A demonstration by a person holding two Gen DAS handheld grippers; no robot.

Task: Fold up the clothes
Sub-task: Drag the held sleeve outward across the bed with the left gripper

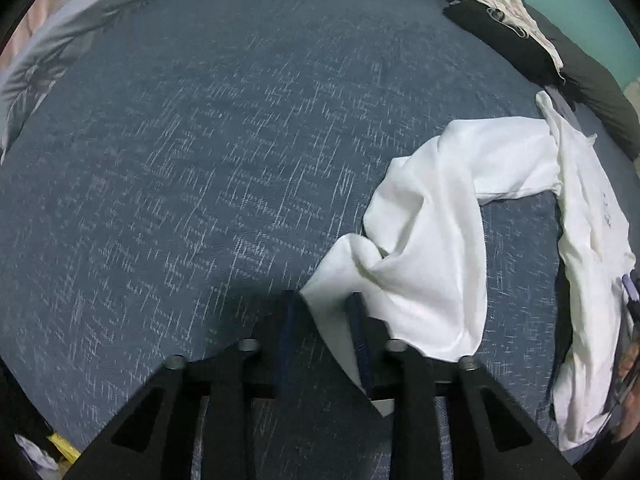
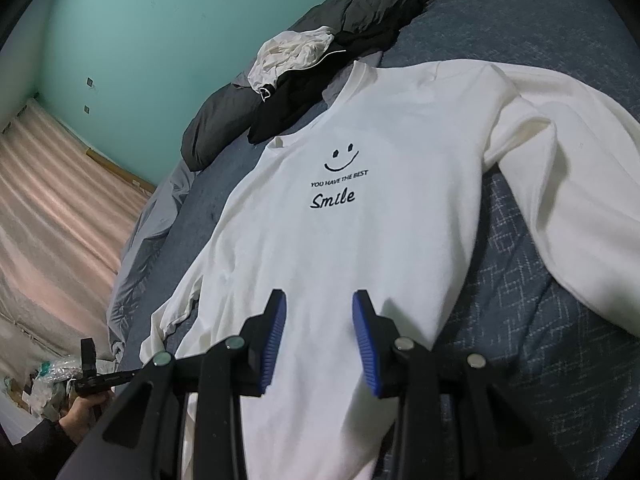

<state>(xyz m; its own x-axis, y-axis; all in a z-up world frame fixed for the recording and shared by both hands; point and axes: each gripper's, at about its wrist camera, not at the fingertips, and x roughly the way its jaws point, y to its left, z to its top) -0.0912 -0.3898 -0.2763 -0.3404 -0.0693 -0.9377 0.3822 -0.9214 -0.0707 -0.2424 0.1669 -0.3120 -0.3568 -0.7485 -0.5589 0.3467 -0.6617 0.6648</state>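
Observation:
A white long-sleeved shirt (image 2: 360, 240) with a smiley and "Smile" print lies face up on the blue bed cover (image 1: 200, 160). My right gripper (image 2: 320, 308) hovers open over the shirt's lower body, with nothing between its blue pads. One sleeve (image 1: 432, 220) lies crumpled and bent across the cover in the left wrist view. Its cuff end runs between the fingers of my left gripper (image 1: 324, 312), which stand apart, so that gripper is open. The other sleeve (image 2: 560, 200) stretches out to the right.
A dark duvet (image 2: 360, 12) lies along the head of the bed, with a crumpled white garment (image 2: 292, 56) and a black garment (image 2: 288, 104) beside the shirt's collar. Grey sheet (image 2: 144, 240) hangs at the bed's left edge. A hand (image 2: 82, 412) holds the other gripper low left.

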